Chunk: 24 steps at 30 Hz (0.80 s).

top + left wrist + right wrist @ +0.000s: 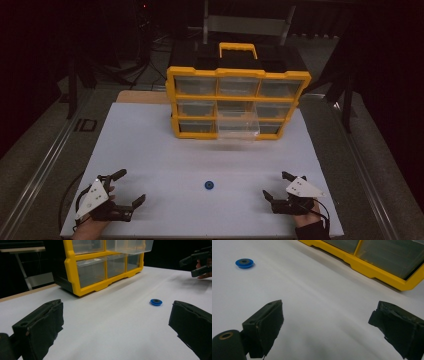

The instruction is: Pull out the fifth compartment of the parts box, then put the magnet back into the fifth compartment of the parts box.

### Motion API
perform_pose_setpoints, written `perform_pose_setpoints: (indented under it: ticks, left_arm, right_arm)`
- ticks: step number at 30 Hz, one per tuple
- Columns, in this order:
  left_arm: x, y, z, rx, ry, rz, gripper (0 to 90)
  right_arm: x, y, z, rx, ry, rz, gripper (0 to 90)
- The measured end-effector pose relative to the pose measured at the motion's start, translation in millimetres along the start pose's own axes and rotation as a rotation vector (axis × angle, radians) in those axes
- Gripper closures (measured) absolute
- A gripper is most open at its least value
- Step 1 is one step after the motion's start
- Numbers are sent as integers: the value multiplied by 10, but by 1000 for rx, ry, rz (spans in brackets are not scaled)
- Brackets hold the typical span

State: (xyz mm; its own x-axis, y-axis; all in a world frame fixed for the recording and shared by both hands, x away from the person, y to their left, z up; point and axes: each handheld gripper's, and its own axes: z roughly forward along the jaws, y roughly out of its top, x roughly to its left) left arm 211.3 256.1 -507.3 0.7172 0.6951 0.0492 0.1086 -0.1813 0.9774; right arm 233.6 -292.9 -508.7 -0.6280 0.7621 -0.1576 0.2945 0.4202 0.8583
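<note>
**Both grippers spread and empty; blue disc lies between them**

We find the left gripper point(126, 187) at the near left of the white table point(150, 150), its jaws spread wide with nothing between them. We find the right gripper point(276, 185) at the near right, its jaws likewise spread and holding nothing. Both sit low over the table surface; we cannot tell whether they touch it.

We record a small blue disc with a dark centre point(209, 185) lying flat on the table between the two grippers, apart from both.

Further back stands a yellow-framed drawer organiser point(185, 85) with clear drawers and a yellow carry handle point(238, 48). One clear drawer point(238, 125) in the middle column is pulled out toward the person; the others sit flush.
</note>
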Motion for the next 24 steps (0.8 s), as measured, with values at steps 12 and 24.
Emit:
perform_pose_setpoints:
  ticks: [12,24]
  left_arm:
    - [4,-8,15,10,-12,-15,0]
    - [12,5,39,26,-19,-27,0]
  right_arm:
    - [4,-10,4,-18,32,12,83]
    - [12,8,3,-28,35,14,83]
